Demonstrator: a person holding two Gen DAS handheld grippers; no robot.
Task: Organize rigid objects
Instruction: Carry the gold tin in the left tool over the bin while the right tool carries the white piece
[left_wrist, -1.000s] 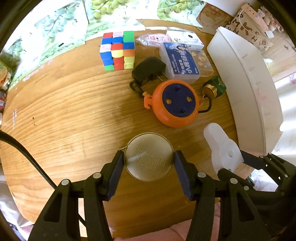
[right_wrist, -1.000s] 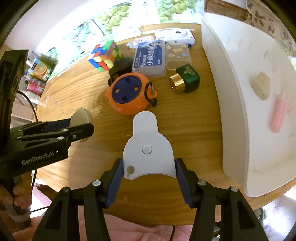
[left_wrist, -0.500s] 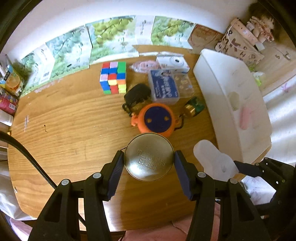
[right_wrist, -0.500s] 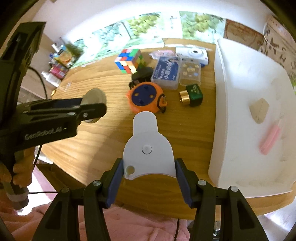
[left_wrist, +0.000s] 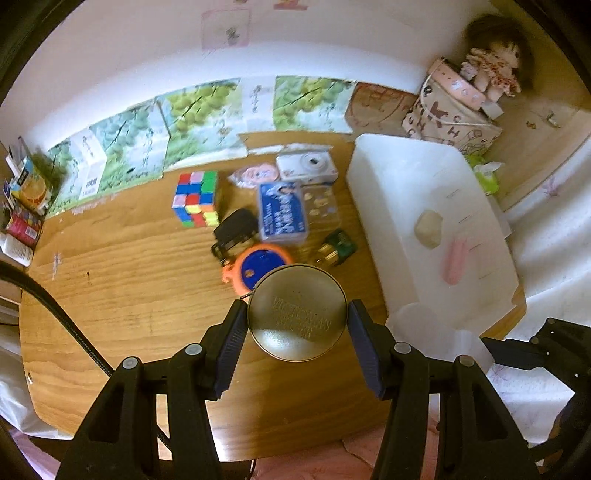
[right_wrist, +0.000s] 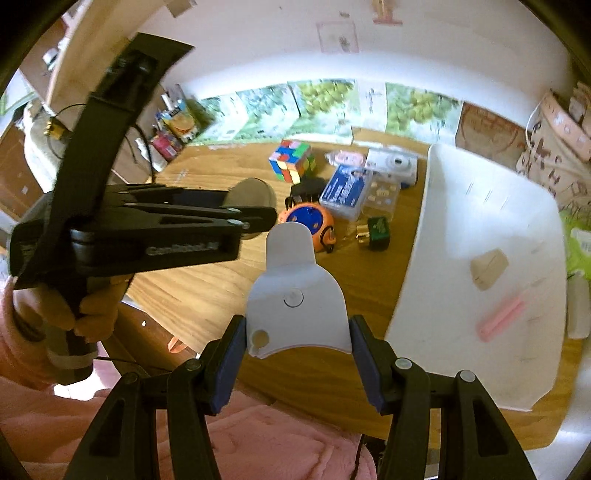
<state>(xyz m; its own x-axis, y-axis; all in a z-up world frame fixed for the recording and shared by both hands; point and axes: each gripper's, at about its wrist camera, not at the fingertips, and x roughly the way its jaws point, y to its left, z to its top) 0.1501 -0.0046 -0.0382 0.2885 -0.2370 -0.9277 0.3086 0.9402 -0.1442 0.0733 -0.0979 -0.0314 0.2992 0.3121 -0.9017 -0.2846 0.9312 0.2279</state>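
My left gripper (left_wrist: 297, 334) is shut on a round gold tin (left_wrist: 297, 312) and holds it high above the wooden table (left_wrist: 122, 280). My right gripper (right_wrist: 297, 341) is shut on a white plastic piece (right_wrist: 295, 295), also lifted, near the table's front edge. The left gripper with the tin (right_wrist: 251, 194) shows in the right wrist view. A white bin (left_wrist: 424, 192) stands at the right and holds a beige block (left_wrist: 428, 229) and a pink stick (left_wrist: 455, 258).
On the table lie a colour cube (left_wrist: 195, 197), a black charger (left_wrist: 236, 230), an orange and blue round reel (left_wrist: 258, 267), a blue case (left_wrist: 282, 212), a green and gold bottle (left_wrist: 336, 251) and a white camera (left_wrist: 306, 166). Bags and a doll (left_wrist: 491, 74) stand beyond the bin.
Both grippers have risen well above the table with their loads. The view has widened to show the wall and the inside of the bin.
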